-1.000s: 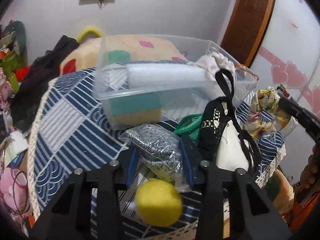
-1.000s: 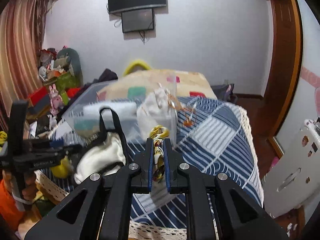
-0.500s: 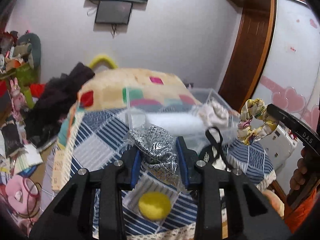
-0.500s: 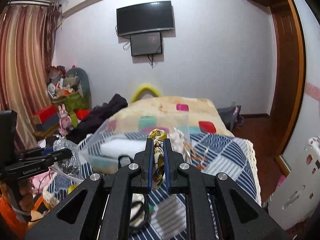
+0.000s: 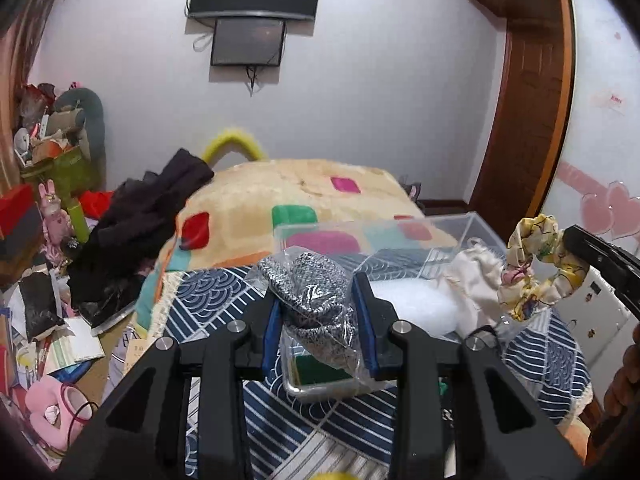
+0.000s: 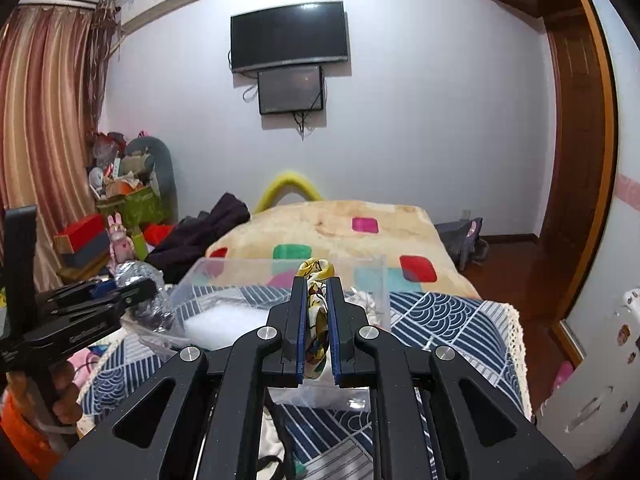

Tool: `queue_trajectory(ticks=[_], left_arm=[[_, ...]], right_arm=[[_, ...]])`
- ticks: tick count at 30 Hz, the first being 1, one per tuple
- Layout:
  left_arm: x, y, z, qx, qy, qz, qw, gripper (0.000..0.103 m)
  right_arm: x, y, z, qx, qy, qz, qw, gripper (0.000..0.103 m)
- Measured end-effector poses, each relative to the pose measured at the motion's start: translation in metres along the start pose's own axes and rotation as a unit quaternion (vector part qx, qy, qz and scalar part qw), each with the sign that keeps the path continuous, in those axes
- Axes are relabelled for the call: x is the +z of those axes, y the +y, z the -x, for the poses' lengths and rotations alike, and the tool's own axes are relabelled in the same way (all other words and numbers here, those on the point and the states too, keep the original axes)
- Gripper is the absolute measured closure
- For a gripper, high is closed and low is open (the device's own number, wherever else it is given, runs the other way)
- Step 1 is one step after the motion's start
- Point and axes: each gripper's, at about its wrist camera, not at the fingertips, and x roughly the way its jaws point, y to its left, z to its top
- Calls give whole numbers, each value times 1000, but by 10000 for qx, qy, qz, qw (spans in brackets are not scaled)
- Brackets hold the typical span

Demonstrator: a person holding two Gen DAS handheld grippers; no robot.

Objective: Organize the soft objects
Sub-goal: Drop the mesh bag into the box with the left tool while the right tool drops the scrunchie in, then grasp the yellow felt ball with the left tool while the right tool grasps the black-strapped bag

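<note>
My left gripper (image 5: 318, 312) is shut on a clear bag of grey speckled cloth (image 5: 316, 300), held above the near end of the clear plastic box (image 5: 472, 222). My right gripper (image 6: 317, 312) is shut on a yellow floral scrunchie (image 6: 316, 276), held over the box (image 6: 380, 276); the scrunchie also shows in the left wrist view (image 5: 528, 268). Inside the box lie a white foam roll (image 5: 412, 304), a cream cloth pouch (image 5: 472, 280) and a green sponge (image 5: 320, 372). The left gripper with its bag shows in the right wrist view (image 6: 132, 292).
The box stands on a blue patterned tablecloth (image 5: 552, 360). A yellow ball (image 5: 336, 476) peeks at the bottom edge. Behind is a bed with a beige blanket (image 5: 304, 188) and dark clothes (image 5: 148, 216). Clutter fills the floor at left (image 5: 44, 320).
Both grippers have risen with their loads and now hover over the box. The bag left the tablecloth; the yellow ball has dropped almost out of view.
</note>
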Motion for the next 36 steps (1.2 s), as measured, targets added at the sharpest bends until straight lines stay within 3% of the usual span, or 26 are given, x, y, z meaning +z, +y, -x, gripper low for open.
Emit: queue_trajectory(ticks=[5, 12, 14, 16, 18, 22, 24, 27, 29, 31, 33, 36], left_arm=[[-13, -10, -33, -10, 351, -210, 9992, 70], [-18, -8, -46, -156, 451, -204, 9987, 67], [-19, -6, -45, -217, 468, -166, 9985, 62], [-19, -6, -44, -291, 519, -177, 9981, 48], [-19, -9, -42, -430, 594, -170, 9972, 39], [-21, -18, -33, -322, 549, -335, 9974, 36], [-21, -18, -26, -344, 537, -332, 9974, 33], [-19, -15, -13, -409, 541, -239, 9974, 22], [-18, -14, -1, -388, 419, -202, 9982, 18], [-16, -11, 14, -360, 271, -160, 9989, 11], [-16, -8, 25, -329, 185, -141, 9992, 8], [-19, -6, 37, -246, 149, -167, 9994, 6]], right_arm=[[-10, 3, -24, -14, 312, 60, 9995, 94], [-30, 2, -61, 7, 939, 86, 9955, 94], [-35, 3, -67, 30, 1090, 90, 9940, 94], [-38, 3, -69, 52, 1201, 92, 9927, 94], [-39, 4, -66, 9, 1189, 124, 9928, 92], [-37, 4, -57, -22, 1234, 160, 9922, 75], [-37, 2, -49, -31, 1190, 139, 9928, 73], [-34, -1, -41, -34, 1118, 134, 9936, 70], [-30, -1, -34, 20, 1042, 103, 9945, 59], [-26, 0, -23, 22, 921, 133, 9957, 35], [-24, 3, -11, -17, 754, 164, 9970, 24], [-23, 7, 0, -19, 570, 189, 9982, 19]])
